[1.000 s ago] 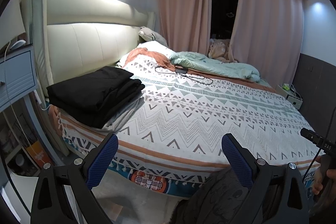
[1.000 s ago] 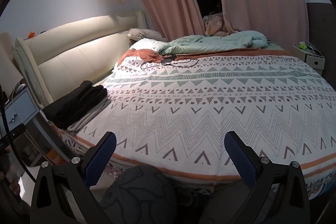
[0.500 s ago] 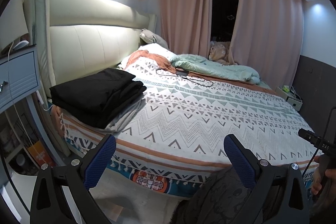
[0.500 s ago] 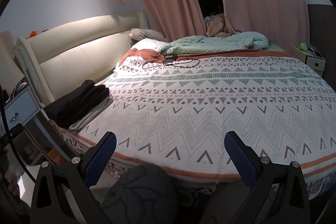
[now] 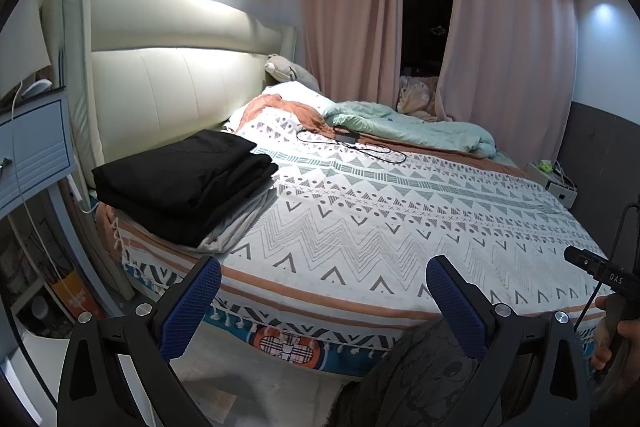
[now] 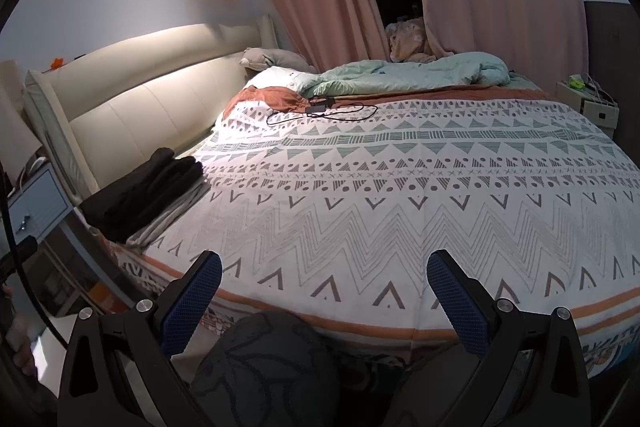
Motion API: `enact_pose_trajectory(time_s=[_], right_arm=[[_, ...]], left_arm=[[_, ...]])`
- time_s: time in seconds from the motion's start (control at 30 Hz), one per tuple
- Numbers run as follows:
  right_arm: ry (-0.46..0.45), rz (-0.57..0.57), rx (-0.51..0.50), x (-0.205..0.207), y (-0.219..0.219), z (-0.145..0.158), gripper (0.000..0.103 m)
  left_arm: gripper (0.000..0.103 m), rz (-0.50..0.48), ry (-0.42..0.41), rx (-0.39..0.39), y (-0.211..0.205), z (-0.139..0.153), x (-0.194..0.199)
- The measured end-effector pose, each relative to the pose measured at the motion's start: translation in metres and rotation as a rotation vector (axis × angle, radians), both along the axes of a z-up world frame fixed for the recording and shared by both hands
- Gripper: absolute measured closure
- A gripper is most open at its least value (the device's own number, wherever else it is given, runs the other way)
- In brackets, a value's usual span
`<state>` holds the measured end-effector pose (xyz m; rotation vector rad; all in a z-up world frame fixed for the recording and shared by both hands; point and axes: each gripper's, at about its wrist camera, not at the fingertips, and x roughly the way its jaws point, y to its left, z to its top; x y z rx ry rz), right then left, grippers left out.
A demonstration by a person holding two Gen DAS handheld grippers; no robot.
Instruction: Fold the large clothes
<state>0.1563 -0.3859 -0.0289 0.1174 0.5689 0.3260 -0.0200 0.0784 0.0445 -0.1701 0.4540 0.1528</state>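
The scene is filled by a bed covered with a patterned spread, its cream headboard on the left and pink curtains at the far side. A mint duvet is bunched along the far edge, with a black charger cable lying just in front of it. The task's clothes are found at the near left corner of the bed: a stack of folded black garments resting on a grey folded piece. No unfolded garment is seen on the spread, so the folding is judged done or paused. Trouble could arise if the stack, set close to the mattress edge, were nudged by a careless reach and slid off or unfolded; the cable could also be snagged. The left gripper is held with fingers spread wide, nothing between them, touching nothing. The right gripper is likewise held wide apart and empty, above the near edge.
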Motion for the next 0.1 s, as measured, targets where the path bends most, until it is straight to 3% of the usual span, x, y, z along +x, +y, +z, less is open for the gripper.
enact_pose_trajectory(time_s=[0.1], right_arm=[[0.004, 0.001, 0.003, 0.0039, -0.0017, -0.002, 0.0]], left_arm=[[0.001, 0.005, 0.004, 0.004, -0.0008, -0.0002, 0.0071]])
